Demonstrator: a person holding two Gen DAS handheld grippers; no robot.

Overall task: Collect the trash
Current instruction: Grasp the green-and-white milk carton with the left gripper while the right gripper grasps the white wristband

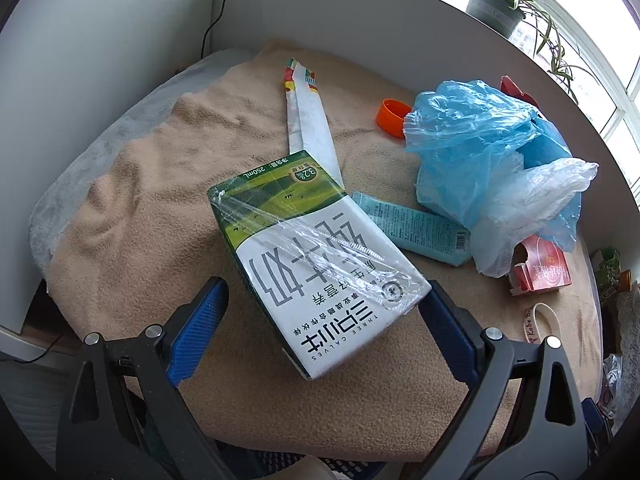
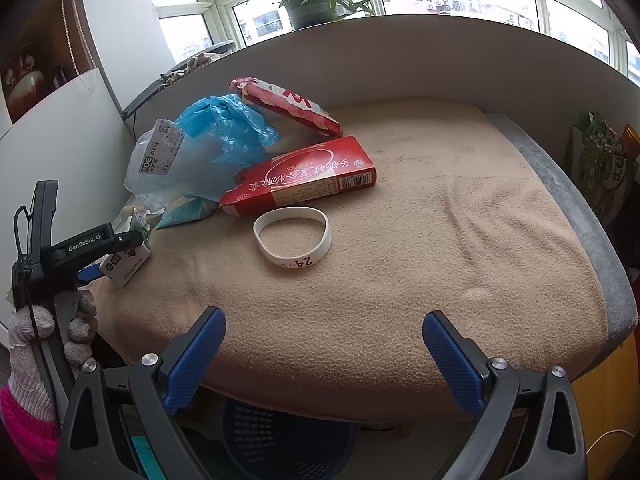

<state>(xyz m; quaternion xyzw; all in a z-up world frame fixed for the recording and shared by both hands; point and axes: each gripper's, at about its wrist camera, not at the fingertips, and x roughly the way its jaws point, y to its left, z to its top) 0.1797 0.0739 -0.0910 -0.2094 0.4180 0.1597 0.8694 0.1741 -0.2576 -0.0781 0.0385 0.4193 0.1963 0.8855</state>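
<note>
A white and green milk carton [image 1: 320,272] with torn clear film lies on the tan towel [image 1: 160,200]. My left gripper [image 1: 325,286] is open around its near end: the right finger [image 1: 448,328] touches a corner, the left finger [image 1: 200,328] stands apart. From the right wrist view the left gripper [image 2: 90,270] and carton [image 2: 126,266] are at the far left, held by a gloved hand [image 2: 28,340]. My right gripper [image 2: 324,318] is open and empty over the towel's front edge. Ahead lie a white wristband [image 2: 294,242], a red box [image 2: 304,178] and a red wrapper [image 2: 288,106].
A blue plastic bag [image 1: 472,136], a clear bag [image 1: 532,208], a teal tube [image 1: 416,228], an orange cap [image 1: 392,116] and a folded paper strip [image 1: 308,120] lie further back. A white wall [image 2: 400,60] rings the table. A blue mesh basket [image 2: 280,440] sits below the front edge.
</note>
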